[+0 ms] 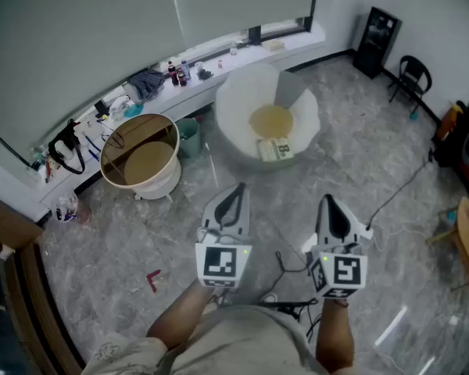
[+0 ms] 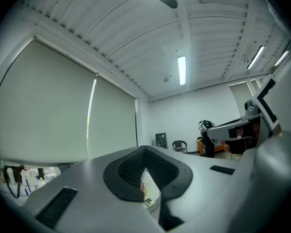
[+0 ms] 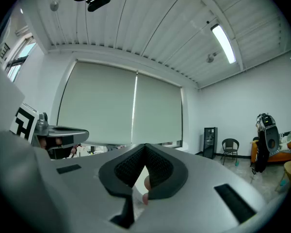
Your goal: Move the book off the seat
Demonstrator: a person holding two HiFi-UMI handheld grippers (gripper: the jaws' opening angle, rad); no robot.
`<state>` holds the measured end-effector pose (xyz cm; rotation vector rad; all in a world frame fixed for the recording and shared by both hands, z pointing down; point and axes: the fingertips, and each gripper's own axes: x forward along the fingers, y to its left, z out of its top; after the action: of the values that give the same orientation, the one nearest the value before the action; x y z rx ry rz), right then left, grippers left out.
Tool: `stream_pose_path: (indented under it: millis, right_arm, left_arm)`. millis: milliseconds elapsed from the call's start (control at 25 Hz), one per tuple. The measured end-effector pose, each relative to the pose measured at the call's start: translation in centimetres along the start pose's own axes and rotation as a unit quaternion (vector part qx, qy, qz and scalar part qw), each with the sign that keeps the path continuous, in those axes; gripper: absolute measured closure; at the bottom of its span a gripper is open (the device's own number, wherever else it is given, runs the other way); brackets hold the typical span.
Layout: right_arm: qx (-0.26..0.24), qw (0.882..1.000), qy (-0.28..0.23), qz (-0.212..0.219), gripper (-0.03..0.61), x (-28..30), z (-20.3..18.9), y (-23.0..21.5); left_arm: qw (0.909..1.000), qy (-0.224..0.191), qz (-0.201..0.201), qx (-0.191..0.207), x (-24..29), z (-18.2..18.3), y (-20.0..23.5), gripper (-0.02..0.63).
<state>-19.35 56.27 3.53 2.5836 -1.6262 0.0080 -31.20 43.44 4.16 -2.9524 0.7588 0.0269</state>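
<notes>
A white round seat [image 1: 233, 123] with a yellow cushion [image 1: 270, 120] stands on the floor ahead of me. A pale book [image 1: 275, 149] with green print lies on its front part, beside the cushion. My left gripper [image 1: 235, 192] and right gripper [image 1: 329, 203] are held level side by side, short of the seat and apart from the book. Both have their jaws shut with nothing between them. In the left gripper view, a sliver of the book [image 2: 148, 201] shows below the closed left gripper [image 2: 145, 155]. The right gripper view shows the closed right gripper [image 3: 145, 152] aimed at the blinds.
A round wooden tub table [image 1: 141, 156] stands left of the seat, with a small green bin [image 1: 189, 136] between them. A cluttered sill [image 1: 164, 80] runs along the window. A black cabinet [image 1: 377, 39] and chair [image 1: 413, 75] stand far right. Cables [image 1: 291, 270] lie on the floor.
</notes>
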Motion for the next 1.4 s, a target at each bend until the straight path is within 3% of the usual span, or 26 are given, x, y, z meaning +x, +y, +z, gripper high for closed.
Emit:
stream_pose_path:
  millis: [520, 880, 1400]
  right_arm:
    - [0.022, 1.0, 0.008, 0.003, 0.577, 0.0, -1.5, -6.6]
    - [0.04, 0.999, 0.016, 0.028, 0.575, 0.3, -2.9, -11.3]
    - [0.041, 0.998, 0.04, 0.036, 0.575, 3.5, -5.4, -13.6]
  left_arm:
    - [0.9999, 0.013, -0.003, 0.01, 4.2, -0.4, -6.0, 0.612]
    - [0.9994, 0.033, 0.008, 0.004, 6.9, -1.0, -10.3, 0.612]
    - [0.9988, 0.048, 0.011, 0.002, 10.8, -3.0, -10.4, 0.612]
